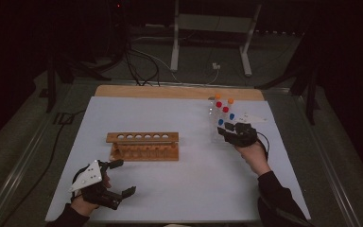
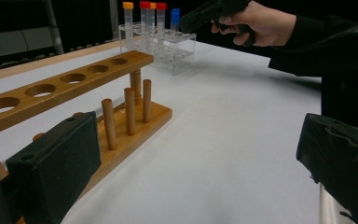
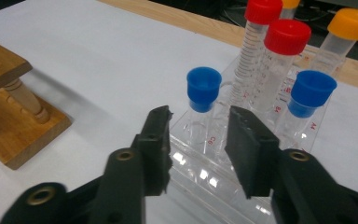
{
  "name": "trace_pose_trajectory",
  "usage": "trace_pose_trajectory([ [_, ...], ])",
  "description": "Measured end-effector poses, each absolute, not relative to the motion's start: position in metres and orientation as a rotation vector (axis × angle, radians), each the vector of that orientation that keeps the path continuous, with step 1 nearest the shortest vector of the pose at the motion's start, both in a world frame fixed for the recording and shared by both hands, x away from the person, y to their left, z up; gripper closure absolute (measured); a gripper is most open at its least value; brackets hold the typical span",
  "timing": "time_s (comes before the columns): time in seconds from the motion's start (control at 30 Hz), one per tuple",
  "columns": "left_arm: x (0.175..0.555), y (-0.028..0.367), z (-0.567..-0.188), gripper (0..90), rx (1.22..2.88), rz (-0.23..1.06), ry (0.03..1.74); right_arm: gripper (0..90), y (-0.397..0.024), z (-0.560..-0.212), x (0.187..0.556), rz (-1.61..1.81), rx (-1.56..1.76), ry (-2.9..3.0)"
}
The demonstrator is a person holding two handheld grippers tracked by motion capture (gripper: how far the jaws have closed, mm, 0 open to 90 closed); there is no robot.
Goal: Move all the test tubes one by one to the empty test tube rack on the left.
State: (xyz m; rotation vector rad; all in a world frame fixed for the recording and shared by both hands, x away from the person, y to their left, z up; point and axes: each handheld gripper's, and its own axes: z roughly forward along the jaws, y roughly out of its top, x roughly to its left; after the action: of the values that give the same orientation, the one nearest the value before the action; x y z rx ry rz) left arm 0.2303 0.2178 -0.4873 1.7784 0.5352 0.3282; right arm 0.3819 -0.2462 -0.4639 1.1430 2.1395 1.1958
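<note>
High view shows your right gripper [image 1: 230, 133] at the clear rack [image 1: 216, 137], toward two o'clock on the white table [image 1: 189, 189], lined up on the nearest blue-capped tube [image 1: 220, 122]. That tube stands upright at the rack's near corner, so you can probably reach it without brushing the taller tubes behind. Right gripper view shows the jaws narrowed around its lower body at twelve o'clock; I cannot tell whether the pads touch it. It is a clear plastic tube with a blue cap. Your left gripper [image 1: 120, 177] waits near seven o'clock, jaws wide apart and empty, beside the wooden rack [image 1: 144, 145], likely the tube's destination.
</note>
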Motion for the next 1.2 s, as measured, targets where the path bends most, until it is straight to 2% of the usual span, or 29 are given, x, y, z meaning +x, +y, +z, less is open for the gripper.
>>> trace_pose_trajectory([
  [0.6,0.23,0.218,-0.487,0.5,1.77,0.328,0.53,75.8,-0.242,-0.471,0.393,1.196,1.195,2.149],
  [1.2,0.23,0.217,-0.487,0.5,1.767,0.322,0.528,77.1,-0.241,-0.461,0.386,1.186,1.126,2.113],
])
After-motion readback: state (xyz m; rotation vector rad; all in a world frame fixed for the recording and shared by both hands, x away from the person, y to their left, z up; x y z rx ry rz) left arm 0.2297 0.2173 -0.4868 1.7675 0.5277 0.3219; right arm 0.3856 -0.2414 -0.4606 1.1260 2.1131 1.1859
